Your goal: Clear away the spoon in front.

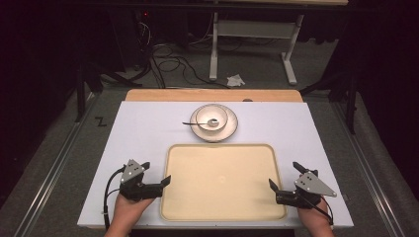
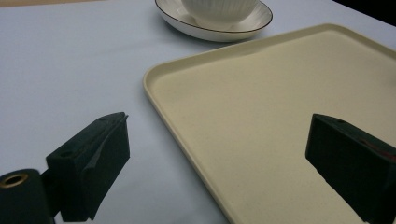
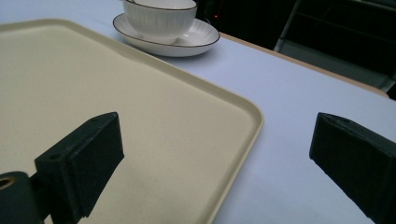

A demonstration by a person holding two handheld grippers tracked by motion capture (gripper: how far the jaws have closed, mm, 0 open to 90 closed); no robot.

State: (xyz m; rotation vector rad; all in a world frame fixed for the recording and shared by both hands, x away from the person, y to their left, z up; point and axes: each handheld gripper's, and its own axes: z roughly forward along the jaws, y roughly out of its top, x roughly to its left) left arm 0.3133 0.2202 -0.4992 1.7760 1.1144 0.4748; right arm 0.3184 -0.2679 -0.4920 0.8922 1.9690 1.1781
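A cream tray lies empty on the white table top, near the front edge. Behind it a white bowl sits on a white plate, and a spoon rests in the bowl with its handle pointing left. My left gripper is open at the tray's left rim, one jaw over the table and one over the tray. My right gripper is open at the tray's right rim, straddling it the same way. Both hold nothing. The bowl stands far beyond the jaws.
A wooden strip runs along the table's far edge. Beyond it the floor carries black cables, a white desk frame and a crumpled white scrap. Bare table top flanks the tray on both sides.
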